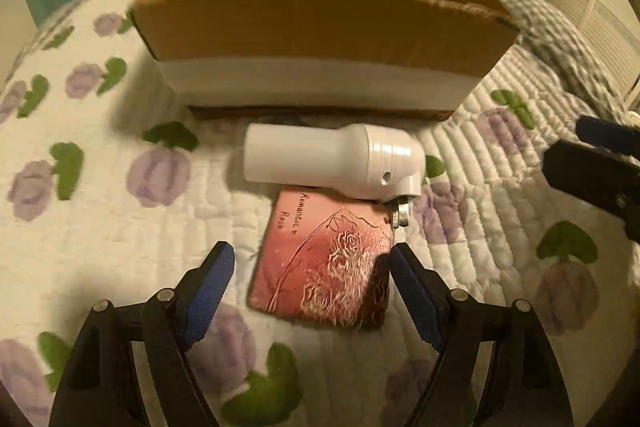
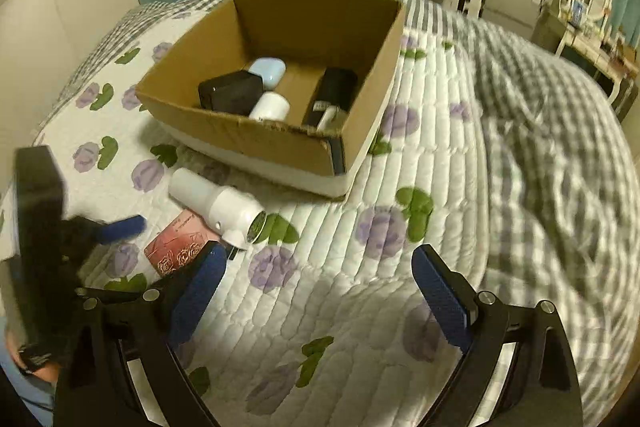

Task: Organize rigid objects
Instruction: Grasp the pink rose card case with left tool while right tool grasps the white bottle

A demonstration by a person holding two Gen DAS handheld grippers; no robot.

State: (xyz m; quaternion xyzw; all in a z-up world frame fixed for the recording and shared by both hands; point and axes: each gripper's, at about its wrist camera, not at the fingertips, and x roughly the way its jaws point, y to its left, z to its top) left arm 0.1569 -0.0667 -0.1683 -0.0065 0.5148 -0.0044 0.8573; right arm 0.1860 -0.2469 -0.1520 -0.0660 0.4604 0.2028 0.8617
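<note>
A white mini hair dryer [image 1: 336, 159] lies on its side on the quilt in front of a cardboard box [image 1: 320, 27]. A pink rose-printed flat box [image 1: 324, 263] lies just in front of it, partly under it. My left gripper [image 1: 312, 267] is open and empty, its jaws on either side of the pink box's near end. In the right wrist view the dryer [image 2: 218, 205], the pink box [image 2: 178, 249] and the cardboard box [image 2: 248, 141] show at left. My right gripper [image 2: 316, 275] is open and empty above bare quilt.
The cardboard box holds a black adapter [image 2: 230, 93], a light blue case [image 2: 268, 69], a white cylinder [image 2: 270, 107] and a black item [image 2: 334, 91]. A grey checked blanket [image 2: 540, 147] is bunched at right. A dresser with mirror [image 2: 592, 3] stands beyond the bed.
</note>
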